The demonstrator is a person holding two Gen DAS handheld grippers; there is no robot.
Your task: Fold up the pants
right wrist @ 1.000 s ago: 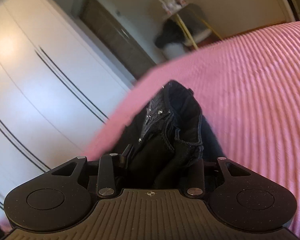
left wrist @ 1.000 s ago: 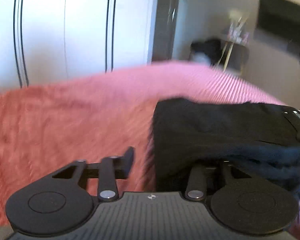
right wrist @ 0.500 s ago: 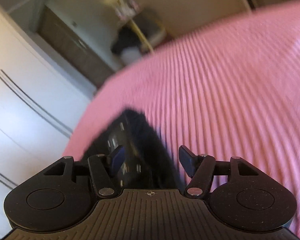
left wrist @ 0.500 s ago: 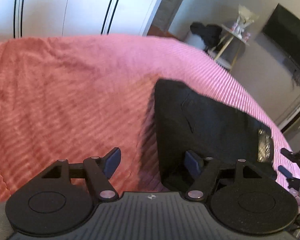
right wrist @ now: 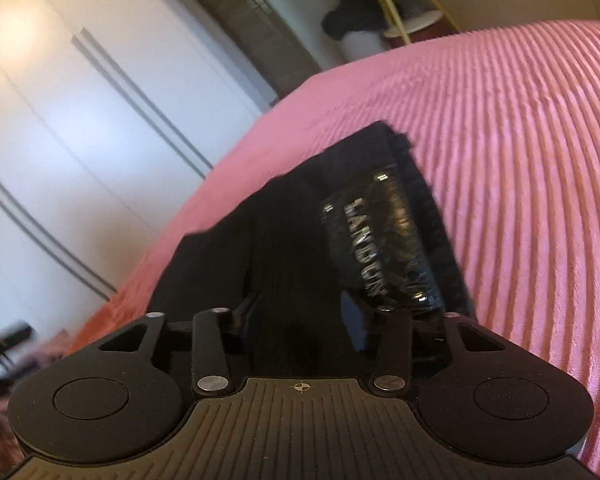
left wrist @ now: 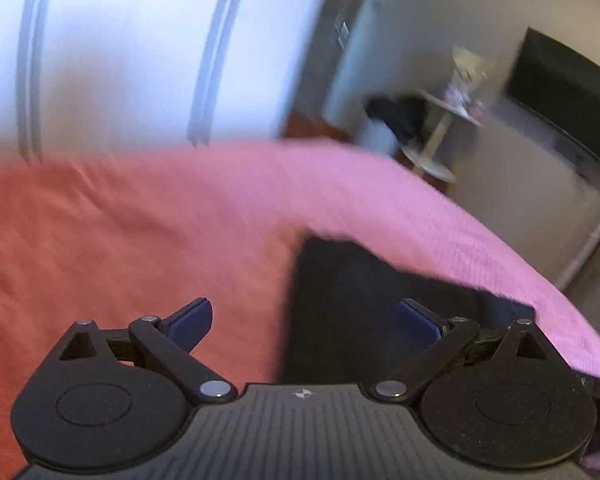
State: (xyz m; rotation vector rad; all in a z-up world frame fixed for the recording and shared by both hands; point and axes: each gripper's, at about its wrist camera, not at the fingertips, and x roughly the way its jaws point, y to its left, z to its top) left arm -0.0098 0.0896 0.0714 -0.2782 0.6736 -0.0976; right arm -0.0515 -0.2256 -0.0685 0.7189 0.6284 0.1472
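Black pants lie folded in a flat stack on a pink ribbed bedspread. In the right wrist view the pants show a shiny black waistband label with metal letters. My left gripper is open wide and empty, with its right finger over the stack's near left edge. My right gripper is open and empty, low over the near end of the stack.
White wardrobe doors stand behind the bed. A small side table with a dark item beside it and a dark TV stand at the far right. The bedspread spreads out to the right of the pants.
Both grippers were shut on the pants a second ago, then opened and let go. The pants now lie flat on the bed. Both grippers have drawn back a little.
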